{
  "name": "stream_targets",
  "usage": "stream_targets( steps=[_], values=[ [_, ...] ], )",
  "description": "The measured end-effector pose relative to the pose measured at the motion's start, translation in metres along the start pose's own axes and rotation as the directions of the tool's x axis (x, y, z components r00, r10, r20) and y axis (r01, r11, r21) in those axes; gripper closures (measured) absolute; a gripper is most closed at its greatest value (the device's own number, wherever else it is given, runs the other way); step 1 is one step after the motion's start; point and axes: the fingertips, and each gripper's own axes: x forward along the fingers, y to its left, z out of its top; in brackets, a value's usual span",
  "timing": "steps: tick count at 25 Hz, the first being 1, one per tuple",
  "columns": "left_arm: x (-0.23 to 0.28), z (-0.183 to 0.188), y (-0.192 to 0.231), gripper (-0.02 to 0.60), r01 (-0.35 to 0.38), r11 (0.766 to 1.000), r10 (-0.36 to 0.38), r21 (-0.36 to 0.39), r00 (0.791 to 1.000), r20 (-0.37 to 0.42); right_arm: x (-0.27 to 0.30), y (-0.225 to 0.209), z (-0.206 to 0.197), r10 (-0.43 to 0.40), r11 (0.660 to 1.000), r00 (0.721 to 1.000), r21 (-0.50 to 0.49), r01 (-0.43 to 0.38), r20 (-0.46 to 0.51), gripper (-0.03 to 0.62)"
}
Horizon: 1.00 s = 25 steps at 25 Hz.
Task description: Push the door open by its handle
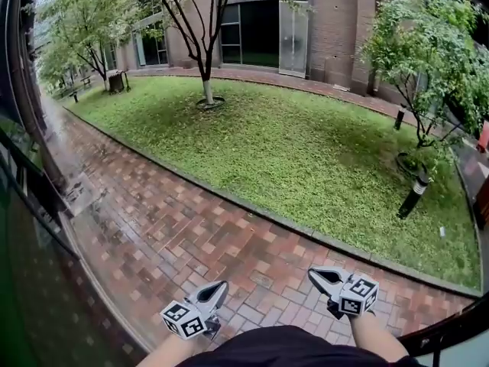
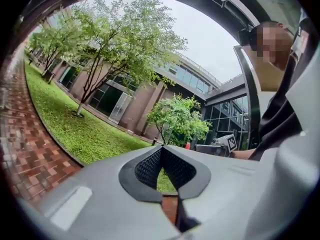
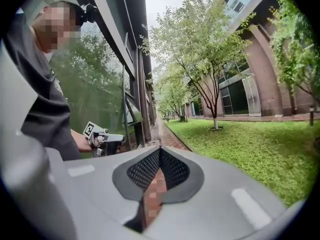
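I am outdoors over a wet brick path (image 1: 191,235). A dark-framed glass door or wall panel (image 1: 27,205) runs along the left edge of the head view; I cannot make out a handle. My left gripper (image 1: 216,289) and right gripper (image 1: 319,275) are held low in front of the person, both pointing out over the bricks and touching nothing. In the left gripper view its jaws (image 2: 161,149) meet at the tips with nothing between them. The right gripper's jaws (image 3: 160,149) are likewise shut and empty. Each gripper view also catches the other gripper (image 2: 220,145) (image 3: 102,136).
A lawn (image 1: 306,151) with trees (image 1: 202,52) lies beyond the path, bordered by a stone kerb. Short black bollard lights (image 1: 412,197) stand at the right. Brick buildings (image 1: 328,21) close the far side. A dark frame bar (image 1: 451,331) crosses the bottom right corner.
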Motion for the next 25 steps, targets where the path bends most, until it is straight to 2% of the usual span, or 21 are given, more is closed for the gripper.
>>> stream_targets(
  steps=[2,5,11,15,25],
  values=[
    [0.016,0.008,0.000,0.581,-0.021,0.999,0.021,0.037,1.000,0.005,0.013,-0.015,0.007,0.026,1.000,1.000,-0.007,-0.026,-0.007,0.594],
    [0.031,0.014,-0.007,0.581,-0.062,0.997,0.061,0.042,0.998,0.022,0.022,-0.022,0.013,0.088,0.996,0.995,-0.025,-0.089,-0.038,0.594],
    [0.039,0.014,-0.009,0.581,-0.085,0.995,0.084,0.053,0.996,0.028,0.019,-0.027,0.007,0.132,0.991,0.991,0.040,-0.131,-0.004,0.594],
    [0.042,0.012,-0.010,0.581,-0.079,0.995,0.078,0.057,0.997,0.028,0.017,-0.027,-0.007,0.121,0.991,0.992,0.053,-0.119,-0.029,0.594],
    [0.058,0.017,-0.005,0.581,-0.047,0.998,0.047,0.050,0.999,0.002,0.020,-0.035,-0.006,0.101,0.994,0.994,0.052,-0.099,-0.047,0.594]
  ],
)
